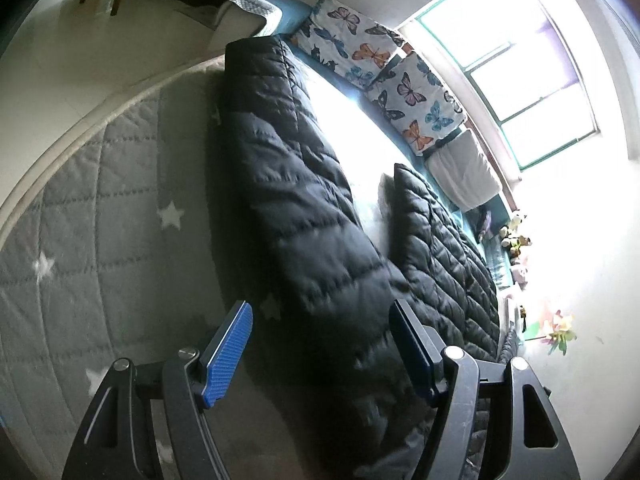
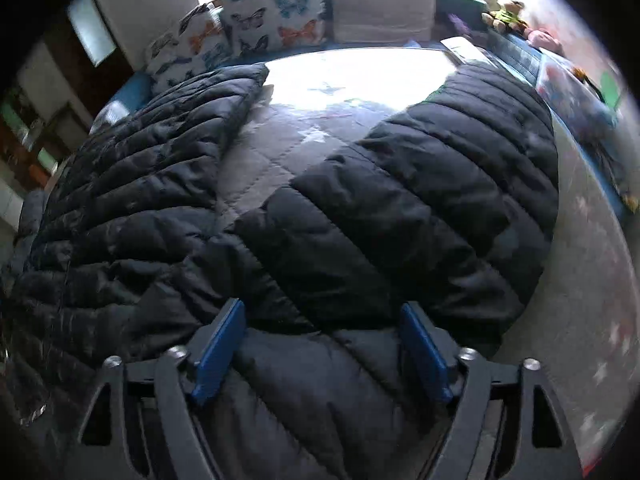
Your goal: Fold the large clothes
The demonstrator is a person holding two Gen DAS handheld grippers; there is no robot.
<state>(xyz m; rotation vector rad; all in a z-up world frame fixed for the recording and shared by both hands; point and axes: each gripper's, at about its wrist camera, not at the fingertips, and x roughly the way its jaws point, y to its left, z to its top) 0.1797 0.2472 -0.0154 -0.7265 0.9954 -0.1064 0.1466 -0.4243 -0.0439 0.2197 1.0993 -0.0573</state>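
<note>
- Grey quilt [image 1: 100, 208] with white stars covers a bed; bright window [image 1: 520, 64] light washes out its far part in both views.
- Black puffer jacket [image 2: 380, 208] lies spread on the quilt, with quilt showing between its two dark quilted sections.
- In the left wrist view, one long section [image 1: 288, 184] runs from the near edge toward the pillows, and a second section [image 1: 444, 240] lies to its right, near the wall.
- Left hand-held gripper [image 1: 320, 344] is wide open, its blue pads well apart. The left pad [image 1: 228, 356] sits over bare quilt just beside the jacket's edge, and the right pad [image 1: 412, 352] sits over the jacket. Nothing is pinched between them; whether the pads touch the fabric cannot be told.
- Butterfly pillows [image 1: 384, 64] and a plain white pillow [image 1: 464, 168] line the head of the bed under the window.
- Small toys [image 1: 516, 236] stand on the ledge further right.
- Right hand-held gripper [image 2: 322, 348] is also spread wide, both blue pads [image 2: 218, 356] low over the jacket with a puffed panel lying between them. It does not clamp the fabric; contact cannot be told.
- In that view the quilt [image 2: 580, 280] shows bare to the right of the jacket.
</note>
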